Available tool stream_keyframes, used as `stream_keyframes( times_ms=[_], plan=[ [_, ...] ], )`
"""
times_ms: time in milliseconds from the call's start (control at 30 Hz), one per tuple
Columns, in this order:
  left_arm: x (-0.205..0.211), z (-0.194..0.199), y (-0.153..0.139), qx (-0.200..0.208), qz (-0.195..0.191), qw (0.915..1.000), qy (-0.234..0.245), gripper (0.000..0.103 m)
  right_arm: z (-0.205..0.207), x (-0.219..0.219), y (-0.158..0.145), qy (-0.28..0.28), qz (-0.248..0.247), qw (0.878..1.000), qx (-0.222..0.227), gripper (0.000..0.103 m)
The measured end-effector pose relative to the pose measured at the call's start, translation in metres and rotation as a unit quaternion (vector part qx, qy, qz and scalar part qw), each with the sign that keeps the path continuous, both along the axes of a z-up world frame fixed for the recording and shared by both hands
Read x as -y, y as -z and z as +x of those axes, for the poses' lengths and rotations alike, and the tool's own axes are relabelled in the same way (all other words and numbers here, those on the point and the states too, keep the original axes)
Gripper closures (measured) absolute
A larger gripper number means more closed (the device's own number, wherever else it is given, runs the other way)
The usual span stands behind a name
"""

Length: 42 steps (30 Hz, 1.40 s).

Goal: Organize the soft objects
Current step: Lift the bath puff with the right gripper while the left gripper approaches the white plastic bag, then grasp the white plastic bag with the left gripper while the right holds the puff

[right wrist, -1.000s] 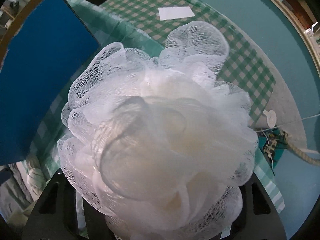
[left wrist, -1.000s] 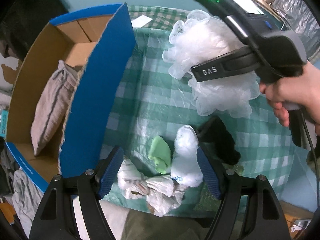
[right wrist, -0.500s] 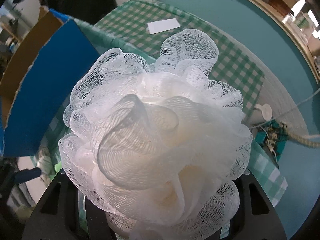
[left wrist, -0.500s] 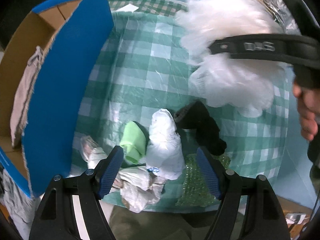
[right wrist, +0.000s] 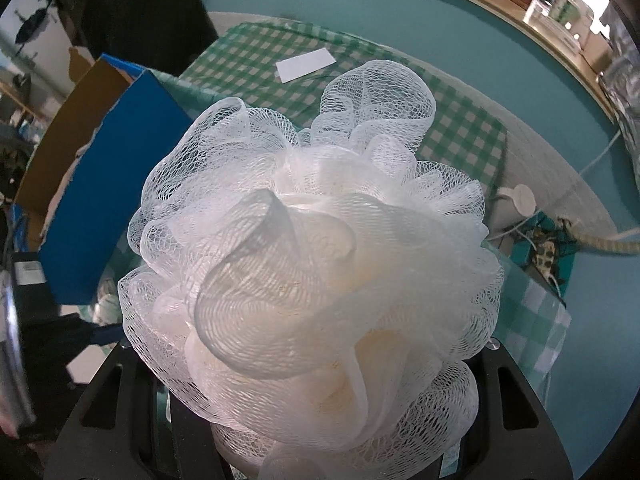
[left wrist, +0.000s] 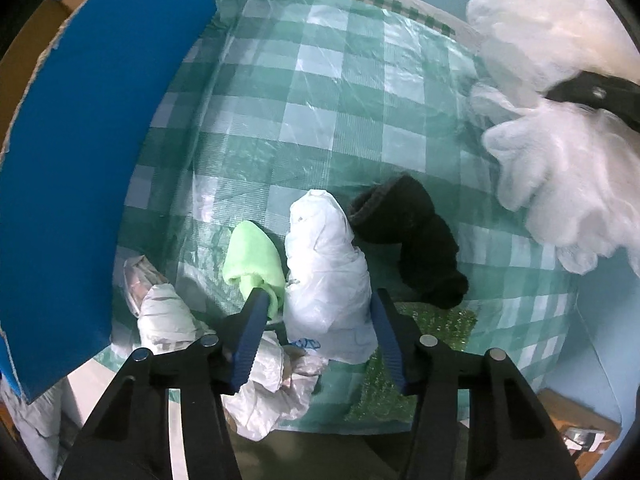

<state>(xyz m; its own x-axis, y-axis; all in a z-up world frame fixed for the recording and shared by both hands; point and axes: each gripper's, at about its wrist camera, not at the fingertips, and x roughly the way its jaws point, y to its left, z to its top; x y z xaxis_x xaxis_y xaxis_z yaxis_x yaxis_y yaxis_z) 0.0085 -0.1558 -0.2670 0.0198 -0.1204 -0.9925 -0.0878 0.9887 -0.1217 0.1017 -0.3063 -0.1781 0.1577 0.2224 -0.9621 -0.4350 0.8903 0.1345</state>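
Observation:
On the green checked tablecloth [left wrist: 320, 100] a white plastic bag [left wrist: 324, 264] lies between a light green cloth [left wrist: 250, 252] and a black sock [left wrist: 416, 240]. My left gripper [left wrist: 316, 336] points straight down over the bag, and its jaws are closing with the bag between them. The left blue pad [left wrist: 250, 340] brushes the green cloth's edge, and I see no firm squeeze on the bag. My right gripper [right wrist: 316, 360] is shut on a white mesh bath pouf [right wrist: 312, 264], which hides its fingers. That pouf [left wrist: 552, 152] hangs at the upper right in the left wrist view.
A cardboard box with a blue flap [left wrist: 100, 140] stands left of the pile; the same box [right wrist: 108, 208] shows at the left in the right wrist view. Crumpled white bags [left wrist: 168, 316] and a green glittery sheet [left wrist: 420, 360] lie at the near edge. A white paper [right wrist: 306, 65] lies far back.
My left gripper has sunk toward the pile and its jaws have narrowed around the white bag. The right gripper has carried the pouf upward, and more of the box shows behind it.

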Motion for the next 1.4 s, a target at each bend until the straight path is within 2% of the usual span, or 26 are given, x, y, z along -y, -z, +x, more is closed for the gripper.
stream_keyframes(
  times_ms=[100,233,400,1000,1100,1400],
  plan=[
    [0.004,0.001,0.003,0.001,-0.001,1.0,0.001,0.052,-0.008,0.004,-0.004,0.006,0.003,1.0,0.002,0.047],
    [0.009,0.001,0.004,0.009,0.004,0.9998,0.018,0.065,-0.018,0.008,-0.007,0.017,0.008,1.0,0.001,0.047],
    [0.016,0.005,0.001,0.018,0.013,0.999,0.037,0.07,-0.026,0.015,-0.013,0.027,0.01,1.0,0.003,0.047],
    [-0.005,-0.009,-0.065,0.089,0.004,0.9944,0.057,0.071,-0.048,0.018,-0.025,0.053,0.015,0.998,0.008,0.047],
    [-0.004,-0.02,-0.084,0.107,0.01,0.9921,0.065,0.071,-0.052,0.018,-0.029,0.054,0.016,0.998,0.011,0.047],
    [-0.032,-0.02,-0.119,0.144,0.015,0.9871,0.069,0.071,-0.062,0.009,-0.047,0.056,0.019,0.998,0.024,0.047]
  ],
)
